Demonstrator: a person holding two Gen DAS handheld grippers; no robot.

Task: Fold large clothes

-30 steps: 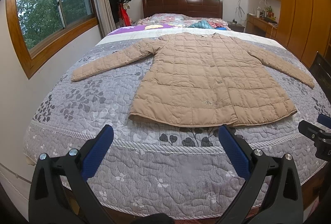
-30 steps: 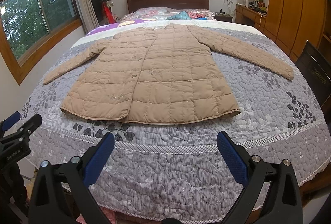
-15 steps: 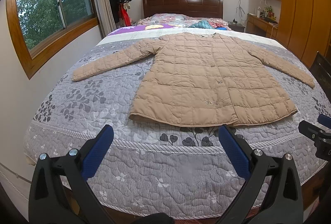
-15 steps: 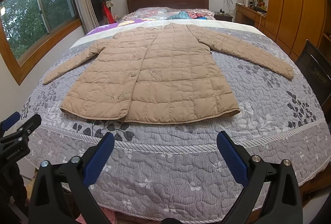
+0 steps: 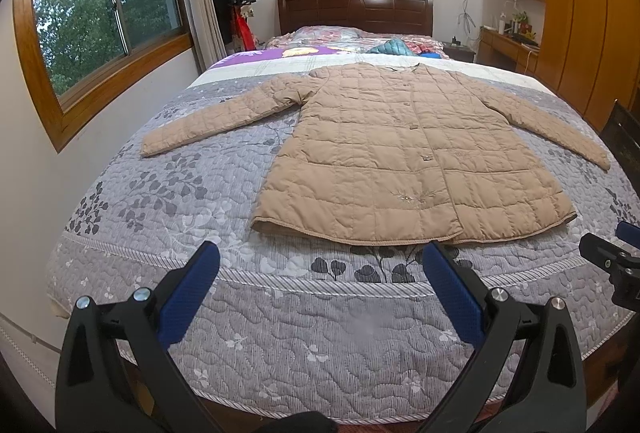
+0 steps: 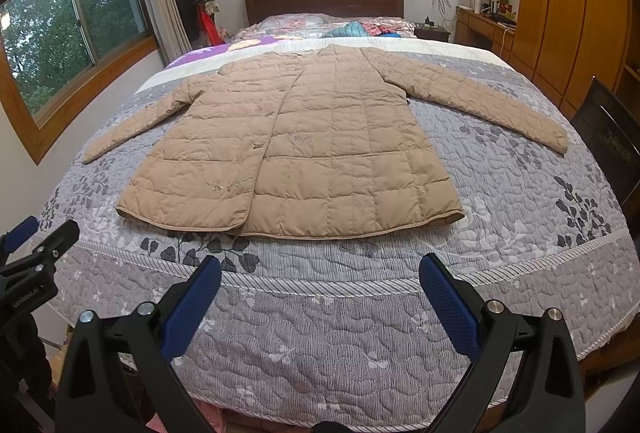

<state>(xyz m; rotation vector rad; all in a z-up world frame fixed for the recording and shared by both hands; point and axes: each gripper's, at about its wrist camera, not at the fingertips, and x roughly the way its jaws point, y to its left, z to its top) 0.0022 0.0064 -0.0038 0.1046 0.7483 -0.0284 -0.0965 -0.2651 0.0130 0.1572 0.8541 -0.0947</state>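
Note:
A tan quilted coat (image 5: 404, 153) lies flat and face up on the bed, both sleeves spread out, hem toward me; it also shows in the right wrist view (image 6: 296, 149). My left gripper (image 5: 320, 253) is open and empty, held above the foot of the bed, short of the hem. My right gripper (image 6: 320, 265) is open and empty, also short of the hem. Each gripper shows at the edge of the other's view: the right one (image 5: 612, 261) and the left one (image 6: 36, 257).
The bed carries a grey floral quilt (image 5: 200, 201). Pillows and bunched clothes (image 5: 394, 47) lie near the dark headboard (image 5: 354, 13). A coat rack (image 5: 236, 9) stands at the left, wooden wardrobes (image 5: 584, 17) and a desk at the right. A dark chair (image 6: 612, 145) stands beside the bed's right edge.

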